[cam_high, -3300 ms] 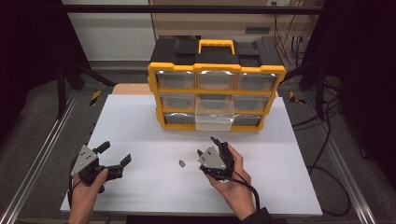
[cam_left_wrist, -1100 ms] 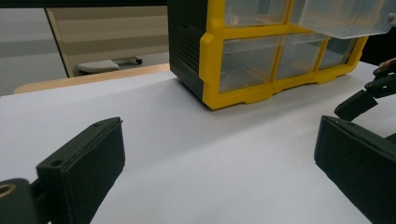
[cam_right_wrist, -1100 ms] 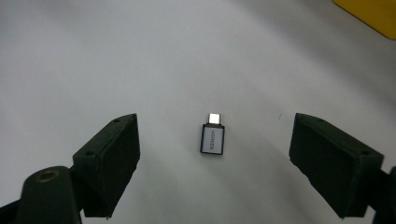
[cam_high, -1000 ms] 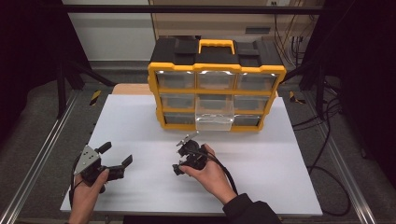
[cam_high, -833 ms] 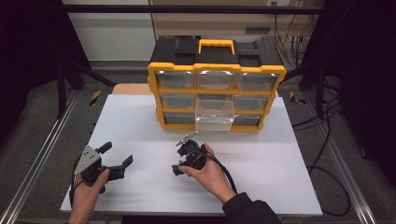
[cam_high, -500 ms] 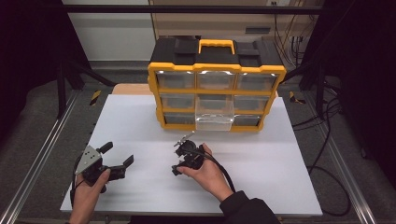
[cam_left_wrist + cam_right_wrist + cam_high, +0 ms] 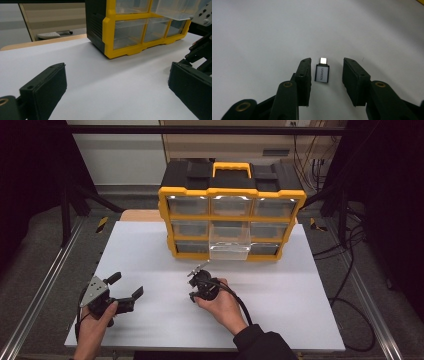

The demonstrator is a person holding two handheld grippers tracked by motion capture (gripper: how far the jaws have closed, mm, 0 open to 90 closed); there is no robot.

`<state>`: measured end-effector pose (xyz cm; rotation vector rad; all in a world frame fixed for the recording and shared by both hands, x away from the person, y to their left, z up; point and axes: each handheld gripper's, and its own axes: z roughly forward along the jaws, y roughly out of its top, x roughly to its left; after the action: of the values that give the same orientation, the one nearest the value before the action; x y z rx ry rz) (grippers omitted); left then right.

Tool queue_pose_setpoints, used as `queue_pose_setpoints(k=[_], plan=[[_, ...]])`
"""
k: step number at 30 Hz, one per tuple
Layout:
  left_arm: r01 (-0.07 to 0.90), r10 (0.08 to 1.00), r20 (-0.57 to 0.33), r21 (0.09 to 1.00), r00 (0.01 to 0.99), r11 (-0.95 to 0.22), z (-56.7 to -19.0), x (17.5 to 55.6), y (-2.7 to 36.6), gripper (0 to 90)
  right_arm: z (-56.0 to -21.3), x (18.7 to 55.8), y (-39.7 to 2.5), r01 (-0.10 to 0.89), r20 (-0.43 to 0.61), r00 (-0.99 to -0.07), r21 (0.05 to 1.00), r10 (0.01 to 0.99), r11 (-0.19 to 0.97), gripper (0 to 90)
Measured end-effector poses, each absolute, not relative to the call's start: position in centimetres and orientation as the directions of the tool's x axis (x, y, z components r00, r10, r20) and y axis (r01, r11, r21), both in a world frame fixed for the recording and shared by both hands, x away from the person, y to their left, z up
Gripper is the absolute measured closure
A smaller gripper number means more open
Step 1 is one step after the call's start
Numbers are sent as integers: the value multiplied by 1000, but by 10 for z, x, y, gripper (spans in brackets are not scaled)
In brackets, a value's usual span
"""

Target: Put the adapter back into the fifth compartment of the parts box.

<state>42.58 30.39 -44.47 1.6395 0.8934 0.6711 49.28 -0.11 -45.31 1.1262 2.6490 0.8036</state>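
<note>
Adapter (image 7: 322, 72) lies between parted right tongs (image 7: 325, 80), seemingly untouched.

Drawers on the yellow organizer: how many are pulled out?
1. The middle drawer of the bottom row of the organizer sticks out over the table; the other drawers sit flush. Nothing in front hides any drawer.

Both tongs are black. The left tongs (image 7: 125, 290), at lower left of the high view, carry a grey three-cornered plate with small holes and a black cable looping under the hand. The right tongs (image 7: 325, 82) have thick matte jaws with flat rubbery pads, small screw holes and brass-coloured pivot rings. A black cable trails over a dark sleeve (image 7: 262, 345) at the bottom.
</note>
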Motion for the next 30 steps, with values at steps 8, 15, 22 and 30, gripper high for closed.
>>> queue_pose_setpoints(k=[8,15,22,30], plan=[[210,834,-21,971,552,-114,-444,425,304,15,-457,493,-1,631,85,-704,529,705,567,649],[210,832,-20,971,554,-116,-444,426,303,15,-458,492,2,624,80,-708,537,702,568,684],[210,832,-24,971,554,-112,-444,425,304,15,-460,492,3,609,48,-714,534,698,586,738],[209,831,-21,971,556,-115,-445,425,305,15,-461,490,0,593,41,-719,557,694,582,764]])
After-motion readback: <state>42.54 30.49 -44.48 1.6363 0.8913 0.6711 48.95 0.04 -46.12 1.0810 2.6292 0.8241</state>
